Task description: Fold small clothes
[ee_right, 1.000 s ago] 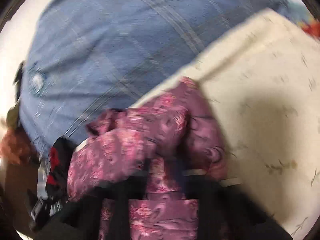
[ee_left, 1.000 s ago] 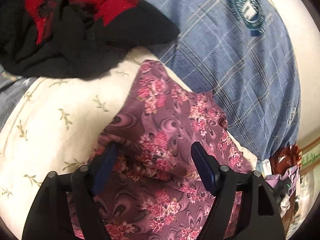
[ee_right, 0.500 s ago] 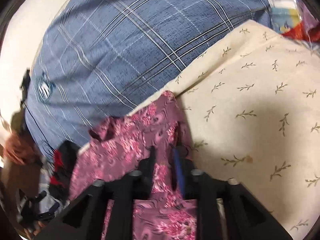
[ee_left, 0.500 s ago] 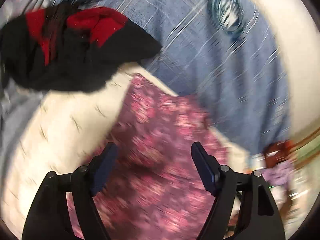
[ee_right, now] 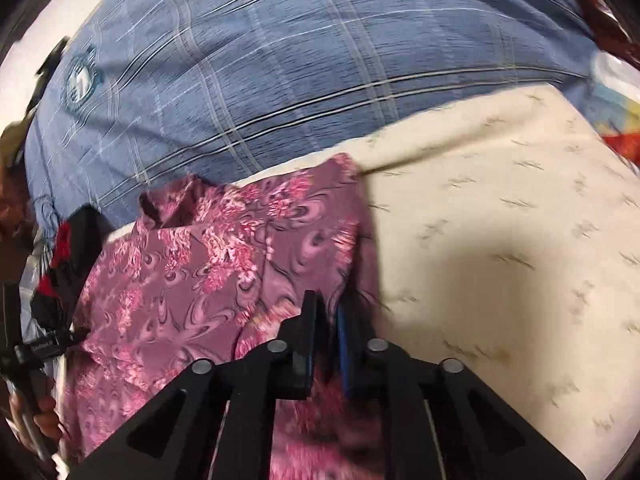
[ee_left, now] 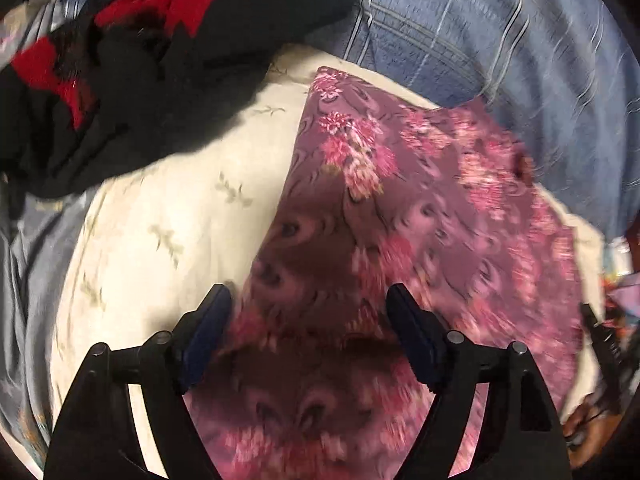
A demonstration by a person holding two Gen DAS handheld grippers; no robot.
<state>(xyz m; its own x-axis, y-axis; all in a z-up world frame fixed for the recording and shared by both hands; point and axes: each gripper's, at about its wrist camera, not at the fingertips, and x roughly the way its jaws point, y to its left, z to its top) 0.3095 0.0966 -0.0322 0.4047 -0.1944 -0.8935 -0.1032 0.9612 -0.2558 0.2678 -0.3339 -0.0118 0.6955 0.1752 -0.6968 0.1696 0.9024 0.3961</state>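
Note:
A purple cloth with pink flowers [ee_left: 400,220] lies on a cream leaf-print surface [ee_left: 168,216]. My left gripper [ee_left: 308,320] is open and hovers over the cloth's near part, holding nothing. In the right wrist view the same cloth [ee_right: 208,260] spreads to the left, and my right gripper [ee_right: 326,320] is shut on its right edge, with cloth pinched between the pads. The left gripper also shows at the far left of the right wrist view [ee_right: 16,344].
A black and red garment [ee_left: 140,52] lies bunched at the upper left. A blue plaid fabric [ee_right: 300,60] covers the far side, with a round emblem [ee_right: 80,80]. Colourful items [ee_right: 616,120] sit at the right edge.
The right gripper has pulled the cloth's edge out flatter across the cream surface. The left gripper stayed open and shifted over the cloth.

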